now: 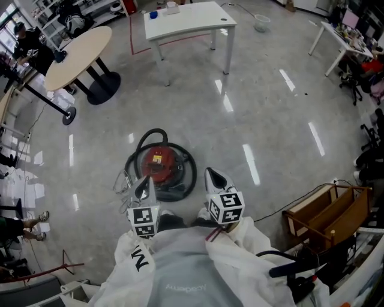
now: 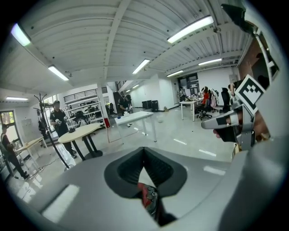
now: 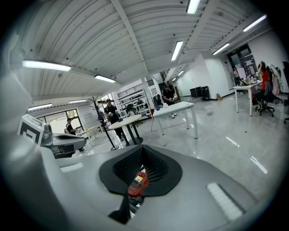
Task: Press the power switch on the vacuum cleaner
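While standing over the grey floor [image 1: 270,120], look straight down on the vacuum cleaner [image 1: 159,165]: red, round, resting on that floor just ahead of both grippers and ringed by its black hose [image 1: 191,174]. Find the left gripper [image 1: 146,183] apparently above the cleaner's near edge and the right gripper [image 1: 211,175] just beside the hose, each with jaws pressed together and nothing between them. Cannot pick out the power switch; only a yellow label [image 1: 157,159] shows on top. Risk pressing the wrong spot for that reason, or sliding a narrow tip off the rounded shell and nudging the cleaner across the glossy floor. Beware snagging the hose or the pale cord bundle [image 1: 123,183] at the left, probably the only things in the way. Elsewhere, well apart: white worktop [image 1: 198,18], round worktop [image 1: 78,57], wooden crate [image 1: 327,213] to the right.
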